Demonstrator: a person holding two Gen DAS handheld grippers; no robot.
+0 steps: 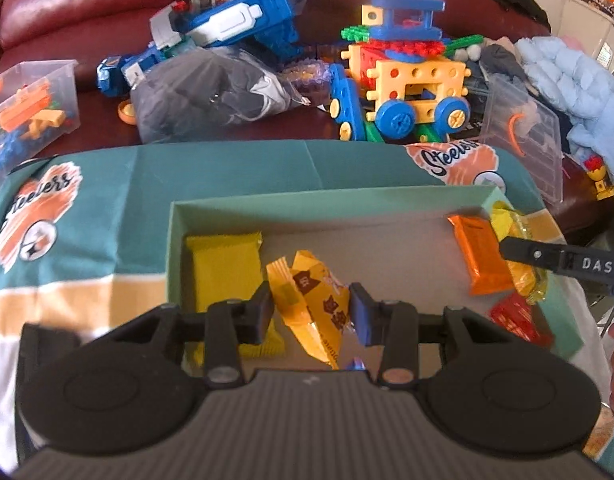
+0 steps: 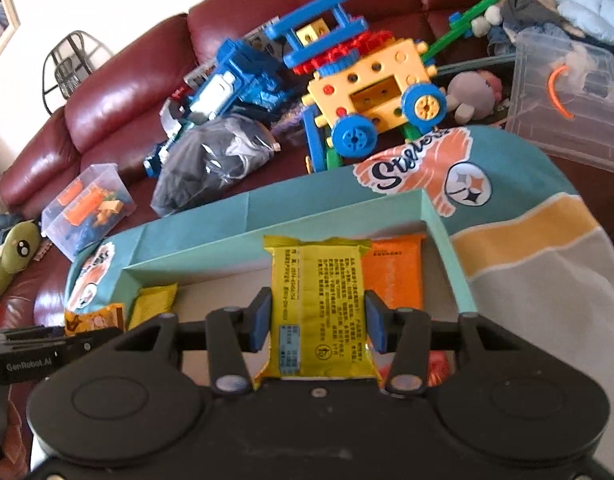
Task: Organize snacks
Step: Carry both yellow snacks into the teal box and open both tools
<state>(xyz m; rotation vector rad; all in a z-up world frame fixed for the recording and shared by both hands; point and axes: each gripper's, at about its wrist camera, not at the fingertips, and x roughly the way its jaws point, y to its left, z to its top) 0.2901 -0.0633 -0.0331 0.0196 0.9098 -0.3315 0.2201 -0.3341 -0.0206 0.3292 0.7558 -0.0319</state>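
A shallow mint-green box (image 1: 243, 204) lies open on a teal cloth. At its left lies a plain yellow snack packet (image 1: 223, 264), flat. Beside it, an orange-yellow packet (image 1: 315, 300) with brown printing is tilted, held between gripper pads. At the far right lies an orange packet (image 2: 395, 276). A yellow packet (image 2: 319, 308) with black text is gripped lengthwise above the box.

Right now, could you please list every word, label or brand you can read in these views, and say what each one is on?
"Steelers": printed logo on the teal cloth.
"DAS": right gripper, on its finger in the left wrist view.
"GenRobot.AI": left gripper, on its side in the right wrist view.
Yellow snack packet: dense fine print, too small to read.
Orange-yellow snack packet: characters too blurred to read.
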